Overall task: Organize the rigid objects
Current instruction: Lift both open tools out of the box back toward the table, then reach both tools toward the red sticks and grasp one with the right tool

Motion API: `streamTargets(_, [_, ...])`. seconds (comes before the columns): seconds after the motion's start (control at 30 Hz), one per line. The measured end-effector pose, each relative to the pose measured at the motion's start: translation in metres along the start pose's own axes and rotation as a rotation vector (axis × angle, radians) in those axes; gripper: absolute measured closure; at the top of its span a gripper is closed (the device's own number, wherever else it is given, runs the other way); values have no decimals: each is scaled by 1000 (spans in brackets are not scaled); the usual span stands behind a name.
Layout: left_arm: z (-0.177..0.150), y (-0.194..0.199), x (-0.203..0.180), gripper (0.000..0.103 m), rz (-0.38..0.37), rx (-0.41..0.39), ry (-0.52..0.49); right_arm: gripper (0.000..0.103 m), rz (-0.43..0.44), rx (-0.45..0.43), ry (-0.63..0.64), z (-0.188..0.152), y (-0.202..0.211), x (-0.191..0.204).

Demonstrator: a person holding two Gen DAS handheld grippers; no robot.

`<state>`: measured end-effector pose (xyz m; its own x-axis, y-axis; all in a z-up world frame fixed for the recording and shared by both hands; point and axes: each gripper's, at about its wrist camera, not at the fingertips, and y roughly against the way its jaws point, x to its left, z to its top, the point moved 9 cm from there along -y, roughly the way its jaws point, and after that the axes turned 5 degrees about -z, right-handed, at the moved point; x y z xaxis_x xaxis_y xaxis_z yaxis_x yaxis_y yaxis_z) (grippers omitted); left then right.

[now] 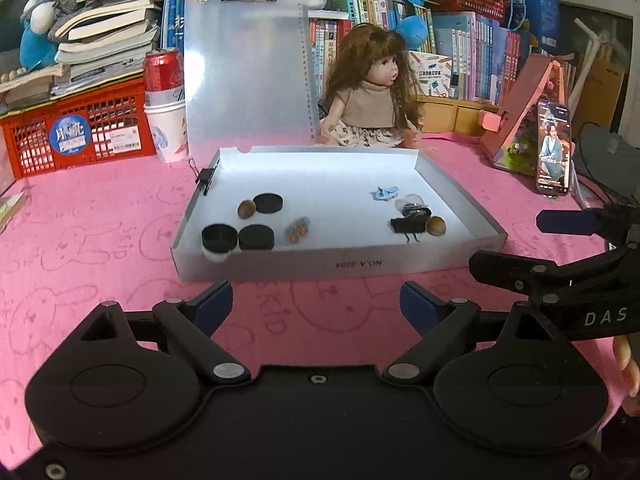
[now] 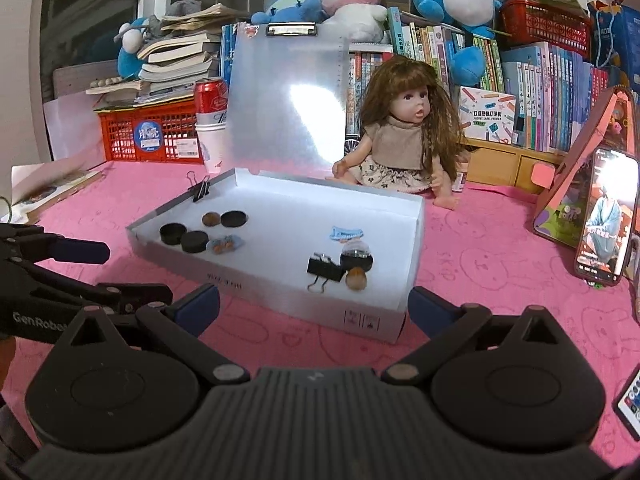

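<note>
- Rigid objects lie in a shallow white cardboard tray (image 1: 456, 196) on the pink bunny-print cloth (image 1: 100, 240), ahead of both my grippers.
- Tray's left half: three black round discs (image 1: 256, 237), a brown nut (image 1: 246, 209) touching the far disc, and a small clear packet with brown bits (image 1: 297, 231) just right of the near discs.
- Right half: black binder clip (image 2: 325, 270), small dome-topped black gadget (image 2: 356, 258) just behind it, second brown nut (image 2: 355, 279) at the clip's right, light blue flat piece (image 2: 346, 233) farther back.
- Another black binder clip (image 1: 206, 178) is clamped on the tray's left wall.
- My left gripper (image 1: 316, 306): jaws wide, nothing between them, short of the tray's front wall.
- My right gripper (image 2: 314, 306): jaws wide, empty, near the tray's front right corner.
- Long-haired doll in beige top (image 1: 370, 96) sits behind the tray; lit phone (image 1: 553, 148) stands well to the right.
</note>
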<state>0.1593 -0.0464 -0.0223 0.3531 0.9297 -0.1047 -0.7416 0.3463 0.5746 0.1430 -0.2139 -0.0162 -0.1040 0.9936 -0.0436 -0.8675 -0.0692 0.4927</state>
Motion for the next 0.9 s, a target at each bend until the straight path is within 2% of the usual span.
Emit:
streamTargets(0.33, [-29, 18, 2, 13, 2, 7, 77, 0, 35, -17, 30, -26, 19, 6])
streamTargets(0.63, [-50, 35, -6, 12, 55, -33, 16, 0, 66, -11, 53, -53, 28, 23])
streamTargets(0.9, [-62, 38, -2, 12, 65, -30, 37, 0, 82, -7, 76, -64, 27, 38])
